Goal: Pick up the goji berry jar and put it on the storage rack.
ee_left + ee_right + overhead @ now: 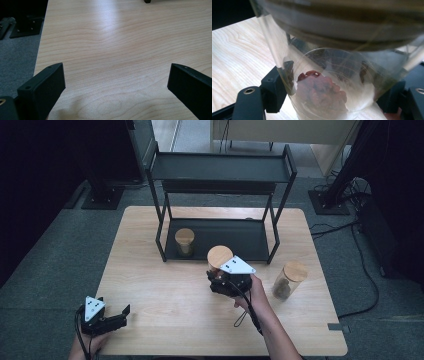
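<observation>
The right gripper (220,279) is clamped on a glass jar (329,82) near the rack (220,237); smooth glass may slip. The left gripper (117,316) rests with jaws apart at the table's (165,295) near left corner.

1. A clear glass jar with a round wooden lid (219,256) is clamped between the jaws of the right claw (218,276).
2. It stands roughly upright, just in front of the black metal rack's (220,168) lower shelf.
3. Reddish dried pieces (319,91) lie at its bottom.
</observation>
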A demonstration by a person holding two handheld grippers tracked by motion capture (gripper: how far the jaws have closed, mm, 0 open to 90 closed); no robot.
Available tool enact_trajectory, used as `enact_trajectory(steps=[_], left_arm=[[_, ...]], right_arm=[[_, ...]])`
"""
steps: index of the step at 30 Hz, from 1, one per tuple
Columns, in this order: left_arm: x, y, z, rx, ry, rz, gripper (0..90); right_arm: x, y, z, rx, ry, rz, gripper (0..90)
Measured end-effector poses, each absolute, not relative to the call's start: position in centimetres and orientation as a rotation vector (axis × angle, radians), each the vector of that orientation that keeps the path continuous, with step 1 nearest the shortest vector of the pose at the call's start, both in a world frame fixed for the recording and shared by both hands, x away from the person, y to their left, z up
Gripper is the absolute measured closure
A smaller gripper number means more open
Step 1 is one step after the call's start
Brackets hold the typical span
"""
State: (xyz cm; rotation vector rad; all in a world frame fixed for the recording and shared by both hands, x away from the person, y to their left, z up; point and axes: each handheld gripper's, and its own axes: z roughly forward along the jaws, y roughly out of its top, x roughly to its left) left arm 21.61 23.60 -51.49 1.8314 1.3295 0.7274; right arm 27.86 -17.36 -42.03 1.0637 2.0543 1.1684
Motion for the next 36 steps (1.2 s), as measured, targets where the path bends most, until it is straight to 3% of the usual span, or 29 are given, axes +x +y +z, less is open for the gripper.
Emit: enact_trajectory(steps=[36], left_arm=[[21.4, 23.7, -51.4, 1.81, 1.311, 0.717, 1.5]], right_arm=[[36.0, -16.2, -43.4, 1.14, 2.026, 1.097, 24.7]])
